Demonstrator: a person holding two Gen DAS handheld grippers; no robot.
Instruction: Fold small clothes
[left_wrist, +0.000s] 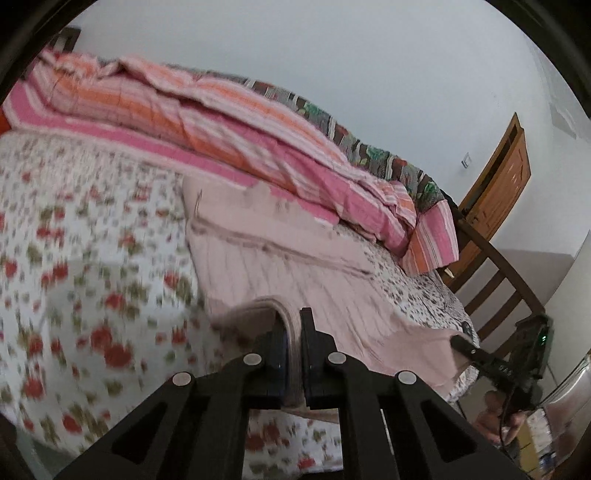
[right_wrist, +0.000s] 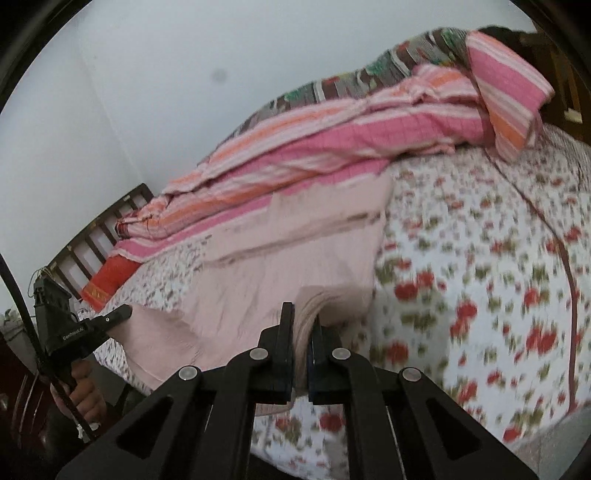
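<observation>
Bed with floral sheet (left_wrist: 92, 258) fills both views; a pink-orange striped quilt (left_wrist: 207, 122) is bunched along its far side by the wall. Pale pink garment (left_wrist: 280, 258) lies spread on the sheet, near edge raised off it (both views blurred). Left gripper (left_wrist: 293, 332) jaws pinch one corner of that edge, fabric bunched between the pads. Right gripper (right_wrist: 303, 332) jaws pinch the other corner likewise.

Motion blur smears the floral bedsheet (left_wrist: 74, 295) at left; the pink garment's (left_wrist: 295, 273) near hem hides behind gripper fingers, lower centre.
</observation>
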